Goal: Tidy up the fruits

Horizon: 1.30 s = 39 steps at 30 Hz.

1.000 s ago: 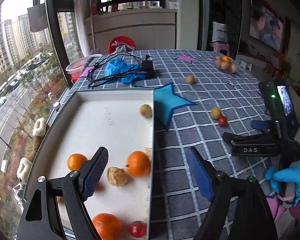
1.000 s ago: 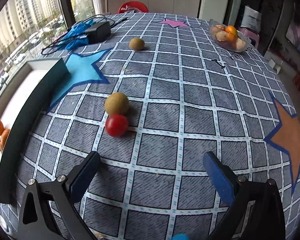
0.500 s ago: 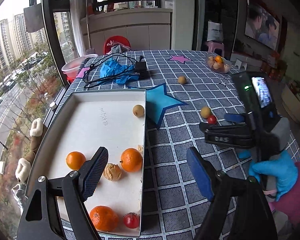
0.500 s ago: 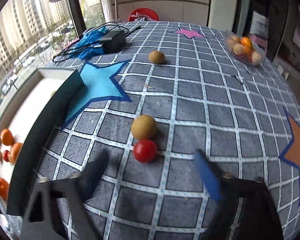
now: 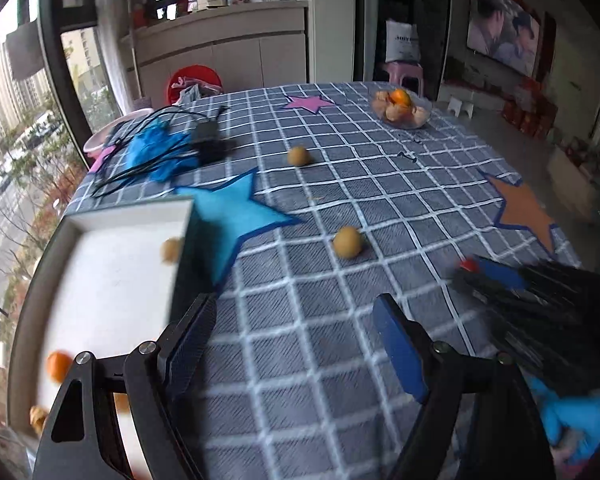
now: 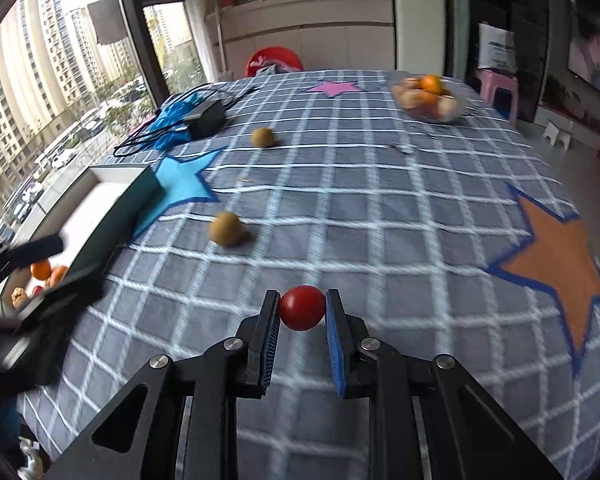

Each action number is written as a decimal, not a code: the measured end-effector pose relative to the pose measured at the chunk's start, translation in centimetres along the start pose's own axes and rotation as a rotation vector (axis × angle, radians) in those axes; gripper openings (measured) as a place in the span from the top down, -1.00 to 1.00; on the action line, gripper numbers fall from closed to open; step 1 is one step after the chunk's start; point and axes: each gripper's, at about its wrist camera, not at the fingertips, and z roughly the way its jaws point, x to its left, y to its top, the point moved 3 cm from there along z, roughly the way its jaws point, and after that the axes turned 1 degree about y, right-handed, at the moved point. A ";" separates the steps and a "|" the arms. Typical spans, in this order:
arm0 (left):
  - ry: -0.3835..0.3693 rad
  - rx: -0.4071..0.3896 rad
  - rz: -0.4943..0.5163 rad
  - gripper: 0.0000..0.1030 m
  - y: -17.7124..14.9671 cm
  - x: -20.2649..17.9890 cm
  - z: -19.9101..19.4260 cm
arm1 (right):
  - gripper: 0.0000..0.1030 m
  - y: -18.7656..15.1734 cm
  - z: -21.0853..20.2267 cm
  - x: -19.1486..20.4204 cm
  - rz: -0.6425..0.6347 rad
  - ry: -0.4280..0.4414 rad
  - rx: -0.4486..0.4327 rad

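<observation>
Grey checked-cloth desk [image 6: 380, 208] by the window, right tool [image 6: 302, 316] clamping a small red tomato [image 6: 302, 307], left tool [image 5: 296, 344] gaping wide beside the white tray [image 5: 112, 280]

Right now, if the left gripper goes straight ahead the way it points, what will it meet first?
Most likely the nearer brown fruit: it lies on the cloth a little right of the line between the open jaws of the left gripper. Only bare cloth lies before it. Depth is unclear, so it may pass just beside.
</observation>
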 end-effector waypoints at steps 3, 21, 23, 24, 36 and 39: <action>0.004 0.029 0.007 -0.62 1.1 -1.4 2.6 | 0.54 -1.4 -1.3 -1.5 0.015 -0.001 -0.023; 0.041 0.056 0.009 0.45 -1.8 -3.0 3.4 | 0.54 -3.3 -1.0 -4.0 0.096 0.052 -0.017; 0.042 0.059 -0.030 0.45 -4.1 -2.1 2.0 | 0.54 -3.3 -0.9 -3.6 0.077 0.029 -0.016; 0.039 0.060 -0.050 0.45 -5.0 -1.7 1.6 | 0.54 -3.3 -1.0 -3.4 0.063 0.011 -0.016; 0.016 0.010 -0.045 -0.58 -6.5 -0.9 1.5 | -0.77 -3.5 -0.4 -2.8 0.016 -0.102 0.026; -0.028 0.017 -0.092 -0.65 -6.4 -0.1 1.8 | -0.77 -3.6 -0.2 -2.6 0.006 -0.121 0.033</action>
